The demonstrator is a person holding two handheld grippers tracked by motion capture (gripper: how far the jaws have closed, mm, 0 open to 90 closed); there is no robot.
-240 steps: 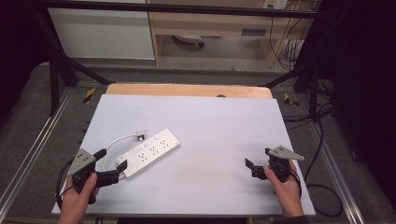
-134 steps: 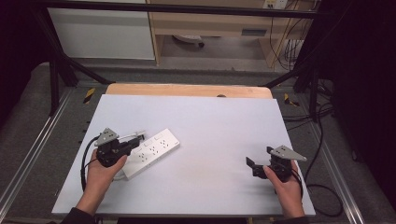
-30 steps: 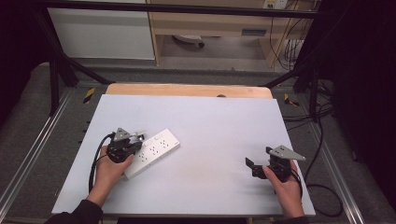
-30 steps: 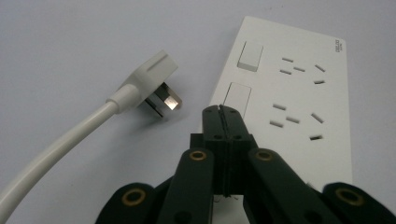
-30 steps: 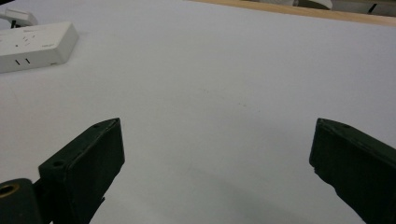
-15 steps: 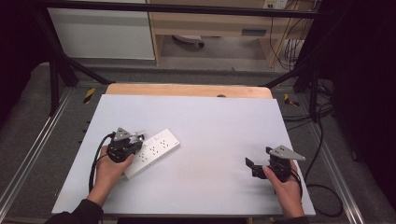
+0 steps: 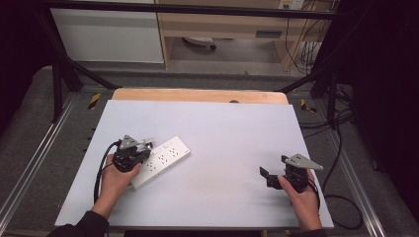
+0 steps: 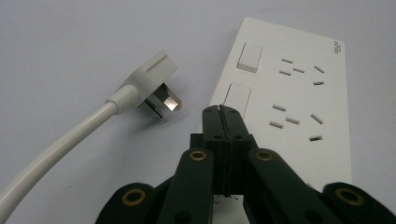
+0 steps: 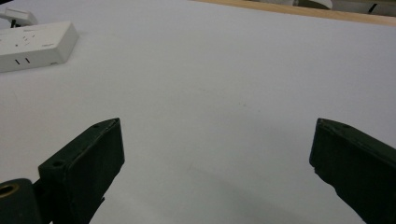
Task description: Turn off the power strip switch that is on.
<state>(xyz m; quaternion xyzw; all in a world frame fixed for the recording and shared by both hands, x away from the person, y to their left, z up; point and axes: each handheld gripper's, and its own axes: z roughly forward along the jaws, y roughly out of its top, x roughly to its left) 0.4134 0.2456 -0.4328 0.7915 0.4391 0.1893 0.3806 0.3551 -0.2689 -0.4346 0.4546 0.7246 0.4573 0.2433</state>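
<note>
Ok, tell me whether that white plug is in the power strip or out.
Out. The plug lies on the table beside the power strip, its metal prongs bare. The left gripper hovers shut over the strip's edge.

Smooth white plastic power strip (image 8: 285, 98) and plug (image 8: 147, 81) with shiny metal prongs lie on matt table (image 7: 227, 128).

The high view looks forward and down from above the near side of the table (image 7: 222, 128) and takes in the whole white top. The left gripper view sits very close to the surface at the left, looking down on the power strip (image 8: 289, 93) and its plug (image 8: 152, 81). The right gripper view is low at the near right and faces left across the table; it shares the power strip (image 9: 35, 44) with the other two views.
</note>
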